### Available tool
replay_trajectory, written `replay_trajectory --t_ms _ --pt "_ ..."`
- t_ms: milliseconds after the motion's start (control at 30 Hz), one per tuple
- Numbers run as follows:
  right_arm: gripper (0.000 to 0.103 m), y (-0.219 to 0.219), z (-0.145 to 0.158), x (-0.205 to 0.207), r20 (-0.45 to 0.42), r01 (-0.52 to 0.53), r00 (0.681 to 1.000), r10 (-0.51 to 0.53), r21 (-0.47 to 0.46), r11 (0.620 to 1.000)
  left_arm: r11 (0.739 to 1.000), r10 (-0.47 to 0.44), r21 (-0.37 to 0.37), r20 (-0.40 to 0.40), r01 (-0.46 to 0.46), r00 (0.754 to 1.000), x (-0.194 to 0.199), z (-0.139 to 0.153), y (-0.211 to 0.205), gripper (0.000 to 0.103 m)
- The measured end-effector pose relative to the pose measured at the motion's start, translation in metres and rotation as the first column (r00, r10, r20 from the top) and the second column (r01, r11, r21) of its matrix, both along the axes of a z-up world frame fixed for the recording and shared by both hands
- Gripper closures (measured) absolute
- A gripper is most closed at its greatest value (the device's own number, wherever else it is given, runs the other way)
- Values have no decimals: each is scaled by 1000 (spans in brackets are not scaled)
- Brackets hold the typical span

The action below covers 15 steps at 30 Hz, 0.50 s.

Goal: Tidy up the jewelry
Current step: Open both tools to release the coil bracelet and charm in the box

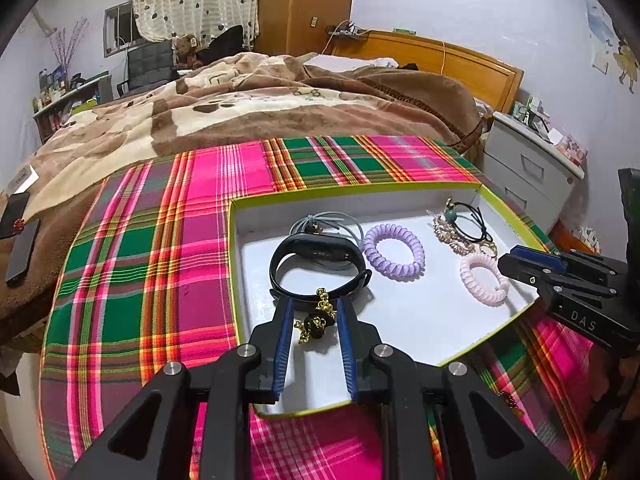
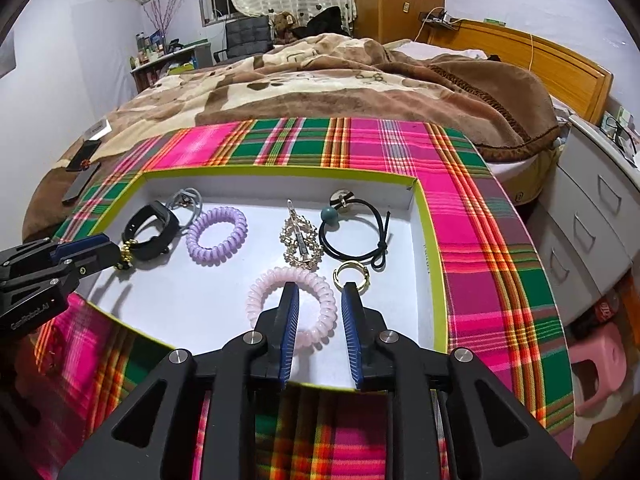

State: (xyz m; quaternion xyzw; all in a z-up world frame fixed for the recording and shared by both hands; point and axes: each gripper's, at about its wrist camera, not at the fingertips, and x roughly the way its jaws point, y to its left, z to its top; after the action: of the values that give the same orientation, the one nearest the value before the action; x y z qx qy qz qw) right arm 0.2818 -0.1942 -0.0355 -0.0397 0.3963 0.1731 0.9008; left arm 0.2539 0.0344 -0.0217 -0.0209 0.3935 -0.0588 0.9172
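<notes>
A white box with a lime rim (image 1: 236, 264) (image 2: 430, 240) lies on the plaid cloth and holds the jewelry. My left gripper (image 1: 314, 304) is open, its fingers on either side of a gold chain with a dark bead (image 1: 316, 320), just in front of the black wristband (image 1: 316, 268) (image 2: 150, 232). My right gripper (image 2: 320, 292) is open over the pink coil hair tie (image 2: 292, 304) (image 1: 482, 278), with a gold ring (image 2: 352, 274) beside its right finger. A purple coil tie (image 1: 394, 250) (image 2: 216, 234), a pearl clip (image 2: 302, 242) and a black elastic with a teal bead (image 2: 354, 232) also lie inside.
The plaid cloth (image 1: 160, 240) covers a table in front of a bed with a brown blanket (image 1: 260, 104). Two phones (image 1: 20, 240) lie at the left. A white drawer unit (image 2: 600, 208) and a pink stool (image 2: 600, 364) stand at the right.
</notes>
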Motion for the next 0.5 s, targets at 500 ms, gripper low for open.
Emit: replay_trajectory --t_ms 500 --pt "79 -6 38 -76 124 -38 992 30 67 997 1000 27 2 153 -28 988 -84 40 -4 81"
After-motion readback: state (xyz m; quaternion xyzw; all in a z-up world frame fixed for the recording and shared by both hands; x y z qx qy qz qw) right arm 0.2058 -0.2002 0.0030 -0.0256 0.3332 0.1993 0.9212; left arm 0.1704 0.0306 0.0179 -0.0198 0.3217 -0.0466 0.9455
